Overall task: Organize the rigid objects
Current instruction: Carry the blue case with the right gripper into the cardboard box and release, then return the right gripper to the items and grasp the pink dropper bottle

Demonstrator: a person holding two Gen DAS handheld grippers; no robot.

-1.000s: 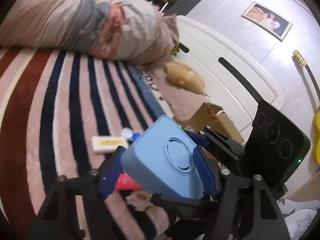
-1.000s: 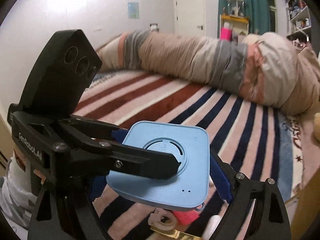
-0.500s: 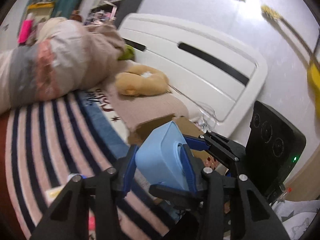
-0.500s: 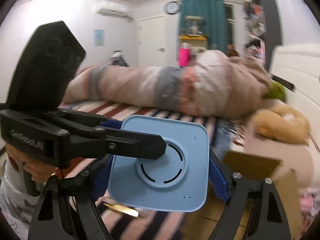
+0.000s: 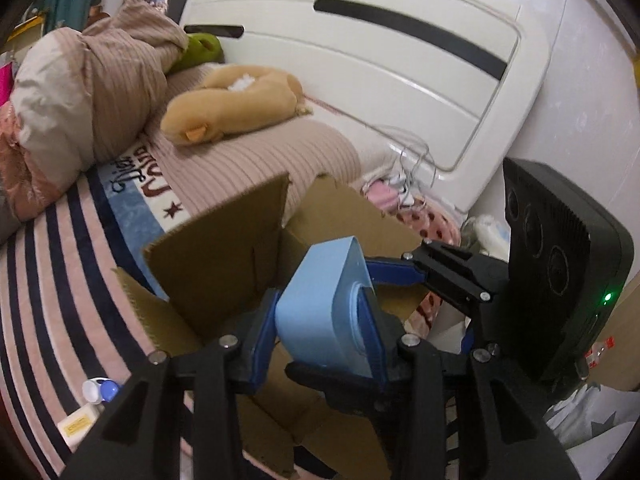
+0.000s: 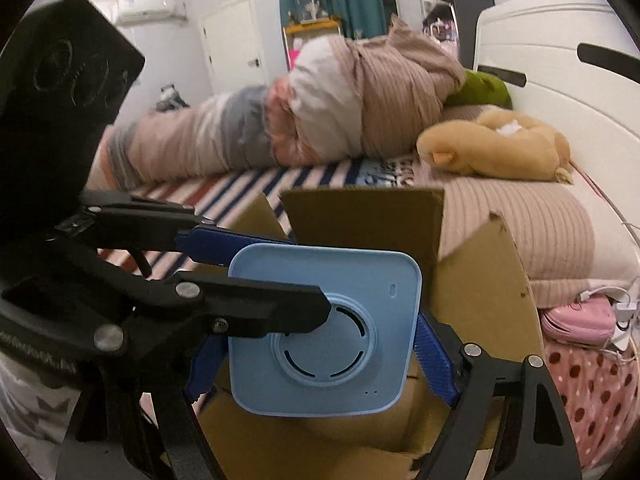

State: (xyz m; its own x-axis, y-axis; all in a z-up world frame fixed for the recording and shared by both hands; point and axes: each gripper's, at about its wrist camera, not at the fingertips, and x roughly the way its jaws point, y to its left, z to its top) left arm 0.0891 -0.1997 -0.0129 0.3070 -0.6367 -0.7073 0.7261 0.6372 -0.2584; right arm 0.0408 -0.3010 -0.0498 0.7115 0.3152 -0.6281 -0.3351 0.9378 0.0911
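A light blue square plastic device (image 5: 324, 312) with a round vent is held by both grippers at once. My left gripper (image 5: 320, 336) is shut on its flat faces. My right gripper (image 6: 320, 348) is shut on its side edges, and the device (image 6: 324, 332) fills the middle of that view. The left gripper's black finger (image 6: 256, 310) lies across the device's face. The device hangs above an open brown cardboard box (image 5: 224, 256), which also shows in the right wrist view (image 6: 480, 300), with its flaps standing up.
The box sits on a striped bedspread (image 5: 52, 280). A tan plush toy (image 5: 236, 100), a rolled quilt (image 6: 320, 112), a beige pillow (image 6: 540, 232) and a white headboard (image 5: 380, 60) lie behind. A small white and blue bottle (image 5: 100, 390) and a cream box (image 5: 78, 426) lie at lower left.
Both grippers have carried the blue device from over the striped bedspread to above the open cardboard box. The grip on it has not changed.
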